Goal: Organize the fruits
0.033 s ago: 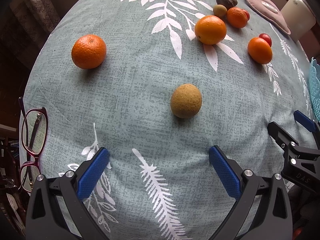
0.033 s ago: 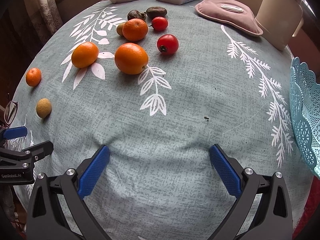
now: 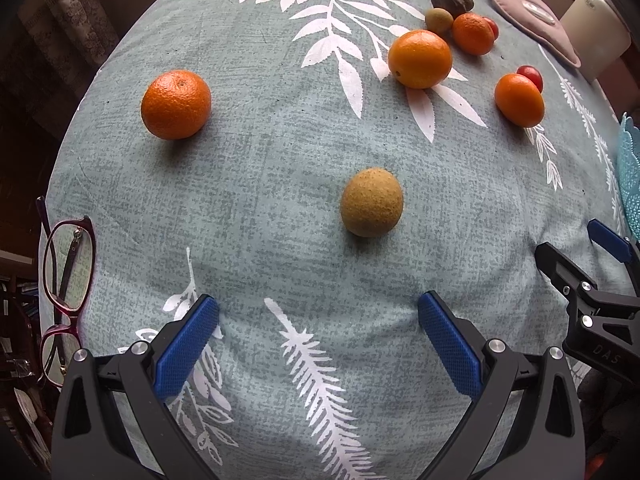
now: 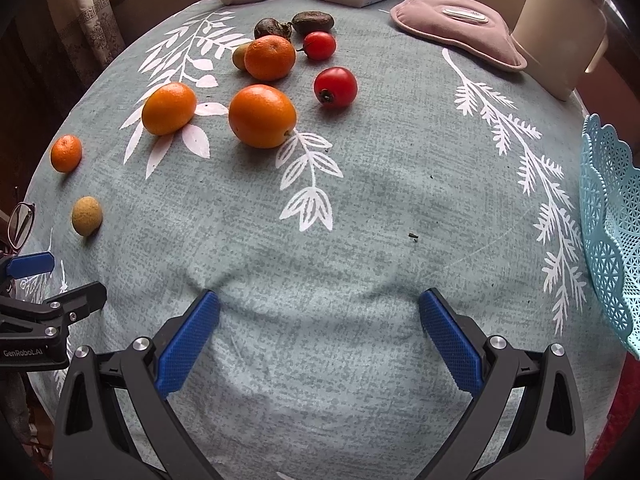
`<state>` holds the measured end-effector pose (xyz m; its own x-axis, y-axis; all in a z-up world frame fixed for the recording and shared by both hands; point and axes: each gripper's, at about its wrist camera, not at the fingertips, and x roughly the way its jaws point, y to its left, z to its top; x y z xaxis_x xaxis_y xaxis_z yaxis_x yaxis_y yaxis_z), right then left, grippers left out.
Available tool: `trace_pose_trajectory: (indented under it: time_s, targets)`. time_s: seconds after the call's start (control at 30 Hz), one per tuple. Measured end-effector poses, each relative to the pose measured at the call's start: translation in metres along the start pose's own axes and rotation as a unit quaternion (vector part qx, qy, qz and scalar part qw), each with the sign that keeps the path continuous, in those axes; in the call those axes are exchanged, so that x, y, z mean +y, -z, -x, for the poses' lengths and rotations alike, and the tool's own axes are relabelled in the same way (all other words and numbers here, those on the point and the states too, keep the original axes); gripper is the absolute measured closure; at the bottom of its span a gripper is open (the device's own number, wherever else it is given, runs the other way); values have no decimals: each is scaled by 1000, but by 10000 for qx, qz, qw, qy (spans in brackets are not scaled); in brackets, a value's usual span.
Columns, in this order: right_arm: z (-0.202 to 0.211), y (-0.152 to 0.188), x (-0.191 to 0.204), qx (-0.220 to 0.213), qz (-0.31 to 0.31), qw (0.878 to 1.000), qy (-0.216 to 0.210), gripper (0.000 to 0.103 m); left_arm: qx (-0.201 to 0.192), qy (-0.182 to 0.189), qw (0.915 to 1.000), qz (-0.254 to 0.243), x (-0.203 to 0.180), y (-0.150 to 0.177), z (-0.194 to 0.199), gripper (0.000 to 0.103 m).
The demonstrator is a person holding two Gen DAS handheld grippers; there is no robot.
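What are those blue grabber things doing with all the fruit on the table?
A person is holding two grabbers and getting ready to tidy the fruit. Nothing has been picked up yet. The left gripper is open and points at a small tan fruit, the closest one to it. The right gripper is open too, over bare tablecloth. The oranges and red fruits lie scattered farther back, and the blue basket waits at the table's right edge.

blue basket (image 4: 612, 240) cut by right edge, glasses (image 3: 64, 280) partly off-frame left
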<state>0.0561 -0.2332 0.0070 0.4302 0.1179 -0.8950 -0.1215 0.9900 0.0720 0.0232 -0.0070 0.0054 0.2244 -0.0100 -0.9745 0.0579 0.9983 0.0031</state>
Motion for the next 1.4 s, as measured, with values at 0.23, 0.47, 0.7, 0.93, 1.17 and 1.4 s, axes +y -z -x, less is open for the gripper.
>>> trace_pose_trajectory:
  time_s: [0.23,0.47,0.7,0.93,1.17,1.4]
  targets:
    - [2,-2,-4,312,-5,9995,39,2,163,36,9997,-190,-1,-19,-3,5]
    - [7,1,-7,414,-19,9991,61,2,192,59,9990,-410,-6,-38,-6,5]
    - [3,-9,-2,459,-52,9989,80,2,16,34,9984,-557,-11,-60,0,5]
    - [-6,-21,1,496,-83,9987,97,2,-149,60,9981,-587,-6,-85,8,5]
    - [-7,-31,0,557,-142,9983,133,2,-336,118,9979,-535,17,-111,21,8]
    - [5,-52,13,283,59,9995,157,2,-462,193,9983,-298,47,-151,30,14]
